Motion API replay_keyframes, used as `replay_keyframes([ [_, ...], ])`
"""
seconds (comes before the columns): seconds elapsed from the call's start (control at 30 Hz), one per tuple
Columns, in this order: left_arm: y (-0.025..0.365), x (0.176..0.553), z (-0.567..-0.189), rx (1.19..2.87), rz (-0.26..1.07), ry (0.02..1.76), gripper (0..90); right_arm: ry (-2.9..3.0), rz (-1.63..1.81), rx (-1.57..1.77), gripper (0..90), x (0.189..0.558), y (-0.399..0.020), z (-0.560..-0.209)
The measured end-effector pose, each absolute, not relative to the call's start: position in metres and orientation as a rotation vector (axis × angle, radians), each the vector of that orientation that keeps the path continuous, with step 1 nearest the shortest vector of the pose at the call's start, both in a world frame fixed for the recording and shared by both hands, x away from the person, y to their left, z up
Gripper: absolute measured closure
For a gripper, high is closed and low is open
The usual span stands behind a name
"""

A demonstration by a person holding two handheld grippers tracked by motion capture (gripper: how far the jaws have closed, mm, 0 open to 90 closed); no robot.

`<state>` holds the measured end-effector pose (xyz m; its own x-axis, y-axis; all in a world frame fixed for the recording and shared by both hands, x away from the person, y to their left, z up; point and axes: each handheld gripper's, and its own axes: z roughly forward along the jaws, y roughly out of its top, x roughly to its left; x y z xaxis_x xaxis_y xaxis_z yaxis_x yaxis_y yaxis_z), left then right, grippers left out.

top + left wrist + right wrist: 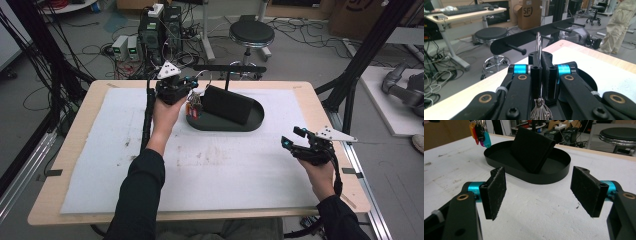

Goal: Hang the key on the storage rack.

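The worktop (80,150) carried a white mat whose near half and left side lay bare. A black oval tray (250,122) sat toward the far edge, right of centre, with a black wallet (227,104) leaning tilted inside it. Behind the tray, at the far edge, a black hook rack (524,37) stood with its pegs pointing out.

The left gripper (192,92) was over the far edge, just beside the tray's left end. Its fingers (535,72) were pressed together on a metal key ring (539,43), which stood upright between them near a peg; the bunch of keys (193,109) with coloured tags hung below, over the tray's left rim.

The right gripper (295,137) was near the right edge, well apart from the tray, with open mat between. Its fingers (496,192) stood wide, holding nothing.
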<state>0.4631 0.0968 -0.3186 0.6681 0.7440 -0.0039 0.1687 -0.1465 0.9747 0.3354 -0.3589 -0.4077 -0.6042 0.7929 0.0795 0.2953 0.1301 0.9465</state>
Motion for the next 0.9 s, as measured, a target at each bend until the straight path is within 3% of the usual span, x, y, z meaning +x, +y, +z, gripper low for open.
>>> replay_keyframes([
  [0.9, 0.100, 0.481, -0.339, 1.651, 0.591, 0.863, 86.1, 1.965, 1.477, 1.052, 29.0, 0.334, -0.362, -0.408],
])
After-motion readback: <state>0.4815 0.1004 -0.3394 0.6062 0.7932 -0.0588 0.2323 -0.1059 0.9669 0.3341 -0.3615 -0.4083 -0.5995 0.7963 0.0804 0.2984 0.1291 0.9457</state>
